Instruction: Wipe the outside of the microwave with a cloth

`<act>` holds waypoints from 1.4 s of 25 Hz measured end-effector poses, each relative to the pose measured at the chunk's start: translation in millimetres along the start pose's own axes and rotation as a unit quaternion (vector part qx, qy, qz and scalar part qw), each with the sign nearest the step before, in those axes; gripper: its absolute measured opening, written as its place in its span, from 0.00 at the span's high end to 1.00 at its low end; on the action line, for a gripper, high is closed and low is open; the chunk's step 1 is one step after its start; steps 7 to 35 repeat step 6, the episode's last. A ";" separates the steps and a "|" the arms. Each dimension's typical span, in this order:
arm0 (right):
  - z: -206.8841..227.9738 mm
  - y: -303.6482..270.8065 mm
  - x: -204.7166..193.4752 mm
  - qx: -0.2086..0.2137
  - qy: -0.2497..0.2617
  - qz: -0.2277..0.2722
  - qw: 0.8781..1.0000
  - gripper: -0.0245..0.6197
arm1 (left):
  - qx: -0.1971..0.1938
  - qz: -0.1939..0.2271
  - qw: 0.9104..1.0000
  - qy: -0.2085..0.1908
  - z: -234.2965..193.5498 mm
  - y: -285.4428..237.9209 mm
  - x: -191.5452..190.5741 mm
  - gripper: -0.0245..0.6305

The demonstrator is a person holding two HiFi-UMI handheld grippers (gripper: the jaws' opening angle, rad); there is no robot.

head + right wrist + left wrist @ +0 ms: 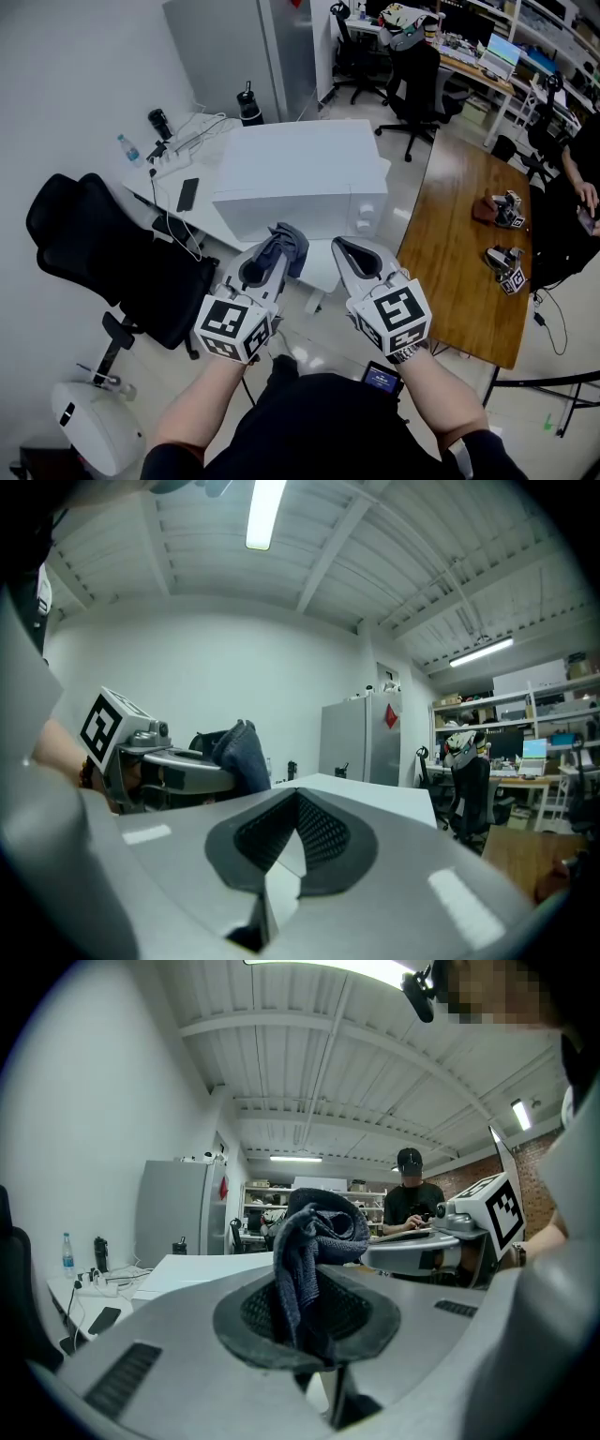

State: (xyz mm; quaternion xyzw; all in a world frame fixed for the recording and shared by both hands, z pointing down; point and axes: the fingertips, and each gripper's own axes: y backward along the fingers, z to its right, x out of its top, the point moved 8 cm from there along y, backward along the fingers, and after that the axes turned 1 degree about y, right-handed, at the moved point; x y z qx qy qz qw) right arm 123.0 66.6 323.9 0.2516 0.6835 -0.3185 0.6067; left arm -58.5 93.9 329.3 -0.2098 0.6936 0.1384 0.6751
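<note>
Left gripper (269,261) is clenched on a dark blue-grey woven cloth (292,242). In the left gripper view the cloth (314,1241) stands bunched upright between the dark pads (361,1321), its folded top above the jaw tips. The right gripper (345,251) is closed and holds nothing: in its own view the jaw tips of this gripper (295,829) meet.

Both bare forearms reach forward from the body, side by side and close together. Each hand sits under its marker cube, and both grippers point roughly level toward the white box-shaped microwave (300,173) on the white table (202,150).

In the head view the cloth overlaps the lower front edge of the microwave. Contact between the two cannot be determined.
</note>
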 end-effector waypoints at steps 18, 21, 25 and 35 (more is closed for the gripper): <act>-1.2 4.8 -0.1 -0.001 0.001 0.001 1.000 0.96 | -0.001 0.000 1.000 -0.002 6.3 2.1 -0.8 0.88; -1.2 4.8 -0.1 -0.001 0.001 0.001 1.000 0.96 | -0.001 0.000 1.000 -0.002 6.3 2.1 -0.8 0.88; -1.2 4.8 -0.1 -0.001 0.001 0.001 1.000 0.96 | -0.001 0.000 1.000 -0.002 6.3 2.1 -0.8 0.88; -1.2 4.8 -0.1 -0.001 0.001 0.001 1.000 0.96 | -0.001 0.000 1.000 -0.002 6.3 2.1 -0.8 0.88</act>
